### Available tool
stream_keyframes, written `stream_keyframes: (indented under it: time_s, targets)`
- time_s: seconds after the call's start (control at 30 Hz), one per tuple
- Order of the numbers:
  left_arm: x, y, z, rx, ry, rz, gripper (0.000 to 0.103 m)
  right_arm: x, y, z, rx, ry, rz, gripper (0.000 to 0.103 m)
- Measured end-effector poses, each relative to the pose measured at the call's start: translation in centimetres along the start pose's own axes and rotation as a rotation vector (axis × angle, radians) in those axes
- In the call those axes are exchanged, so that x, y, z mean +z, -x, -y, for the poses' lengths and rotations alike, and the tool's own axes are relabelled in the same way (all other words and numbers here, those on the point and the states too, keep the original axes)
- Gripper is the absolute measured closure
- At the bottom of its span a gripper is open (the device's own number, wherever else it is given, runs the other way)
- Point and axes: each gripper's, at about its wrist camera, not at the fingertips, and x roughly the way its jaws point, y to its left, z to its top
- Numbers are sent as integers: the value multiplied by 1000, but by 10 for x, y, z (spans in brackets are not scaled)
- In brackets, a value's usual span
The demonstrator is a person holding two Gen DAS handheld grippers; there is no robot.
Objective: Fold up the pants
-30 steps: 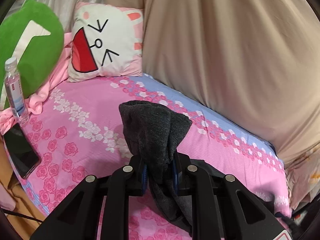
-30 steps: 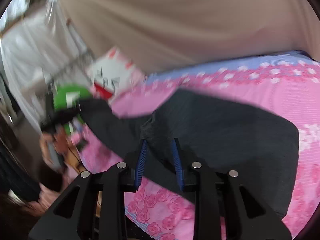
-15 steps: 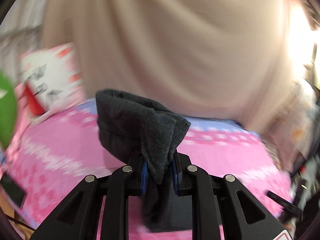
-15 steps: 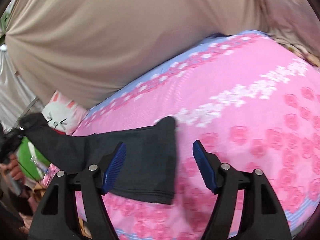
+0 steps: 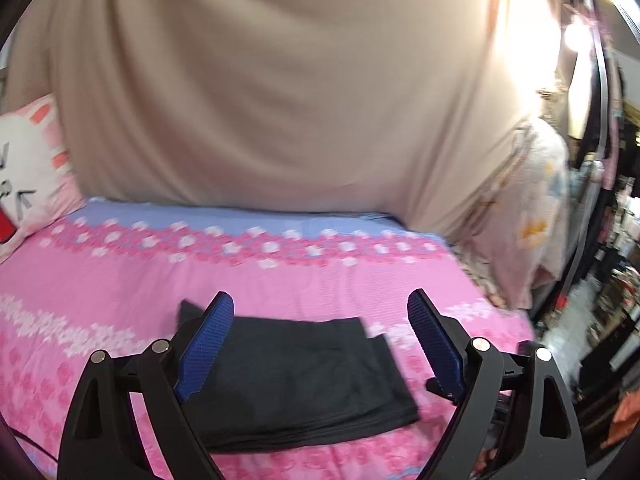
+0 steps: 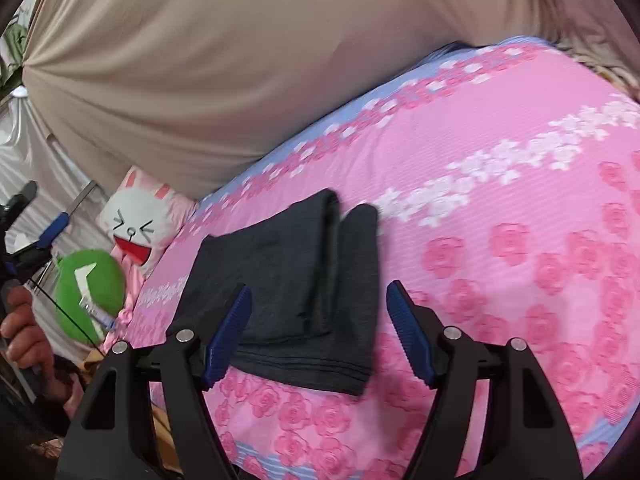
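Lying folded into a flat dark stack on the pink flowered bedspread (image 5: pixel 280 276), the pants (image 5: pixel 296 380) with layered edges near the front of the bed. Spread wide and empty just above the pants, blue pads apart, the left gripper (image 5: pixel 320 344). Likewise released and holding nothing, the right gripper (image 6: pixel 318 336), over the near hem. Beside the bed's far end, a cat-face pillow (image 6: pixel 140 228) and a green cushion (image 6: pixel 88 284), with what may be a small bottle, blurred. Behind, a beige curtain (image 5: pixel 280 100).
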Motion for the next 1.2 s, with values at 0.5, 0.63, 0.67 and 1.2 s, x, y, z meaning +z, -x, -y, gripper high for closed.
stream_keyframes:
  time_s: [0.5,0.63,0.67,1.2]
  targets:
    - [-65,-24,-83,277,39,-103,17,18,-22,-74,-36,162,4,87]
    - [-77,-31,-101,217,94,-142,17,-5,-27,-45,-259,170,-19,83]
    - [-82,-36,-104,210,108,-161,17,-13,-38,-27,-291,125,-67,83]
    - [-145,-118,-128,-30,360,-343,29,-25,-49,12,-85,-106,-96,43]
